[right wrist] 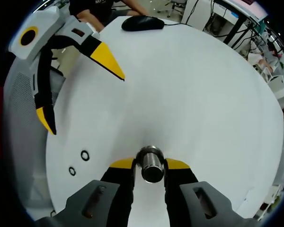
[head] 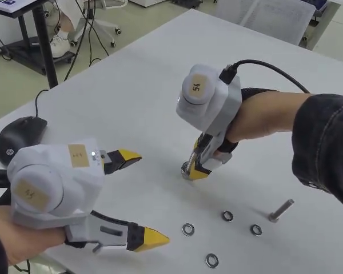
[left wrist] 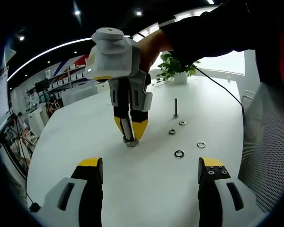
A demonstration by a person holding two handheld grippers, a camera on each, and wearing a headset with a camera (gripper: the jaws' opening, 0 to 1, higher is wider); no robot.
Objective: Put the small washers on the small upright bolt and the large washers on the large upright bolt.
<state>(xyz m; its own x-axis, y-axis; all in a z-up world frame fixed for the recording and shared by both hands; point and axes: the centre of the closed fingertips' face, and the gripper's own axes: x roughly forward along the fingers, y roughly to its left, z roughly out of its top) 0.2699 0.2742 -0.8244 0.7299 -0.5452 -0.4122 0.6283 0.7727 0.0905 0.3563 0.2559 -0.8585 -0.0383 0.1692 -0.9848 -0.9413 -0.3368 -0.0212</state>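
Right gripper [head: 197,171] fingers [right wrist: 122,164] are clamping the large bolt [right wrist: 151,164], which is standing upright on the counter [head: 160,85] near its middle. Left gripper [head: 152,197] fingers [head: 151,237] are spread wide apart, gripping nothing, and hovering over the near left corner. Four washers [head: 188,229] are lying loose toward the near edge. The small bolt [head: 281,210] is standing just beside them.

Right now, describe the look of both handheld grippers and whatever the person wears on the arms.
The left gripper and the right gripper match: rounded pale grey plastic housings, black jaws ending in pointed yellow tips, and a tan sticker with handwritten digits on each. A black cable leaves the right gripper's housing. The right arm wears a dark denim-like sleeve.
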